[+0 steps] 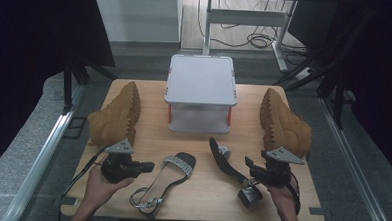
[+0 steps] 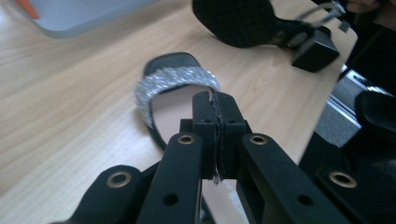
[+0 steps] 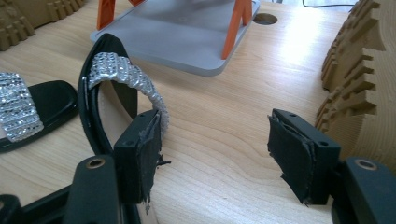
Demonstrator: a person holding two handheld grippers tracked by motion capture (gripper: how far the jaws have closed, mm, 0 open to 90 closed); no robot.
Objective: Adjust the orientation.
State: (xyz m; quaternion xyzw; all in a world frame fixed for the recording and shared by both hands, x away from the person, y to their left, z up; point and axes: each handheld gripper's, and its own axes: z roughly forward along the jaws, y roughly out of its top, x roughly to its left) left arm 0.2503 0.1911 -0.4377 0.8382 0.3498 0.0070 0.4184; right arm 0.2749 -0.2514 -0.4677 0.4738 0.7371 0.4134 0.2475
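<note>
I see the left gripper (image 1: 142,165) pressed together on nothing, just beside the flat sandal (image 1: 167,178) at the table's (image 1: 200,201) front | right gripper (image 1: 250,167) spread, the tipped sandal (image 1: 229,164) beside its jaw — the high view adds two tan boots (image 1: 117,114) flanking a grey rack (image 1: 201,80) | no writing readable.

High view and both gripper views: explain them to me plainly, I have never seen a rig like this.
A person holds two hand-held two-jaw pincers. The high view looks down on the table; each gripper view looks along one gripper's own jaws. On the table lie tan boots, a grey rack with orange legs, a flat sandal and a tipped sandal, both black with glittering straps. The left gripper is shut above the flat sandal, holding nothing. The right gripper is open beside the tipped sandal.
</note>
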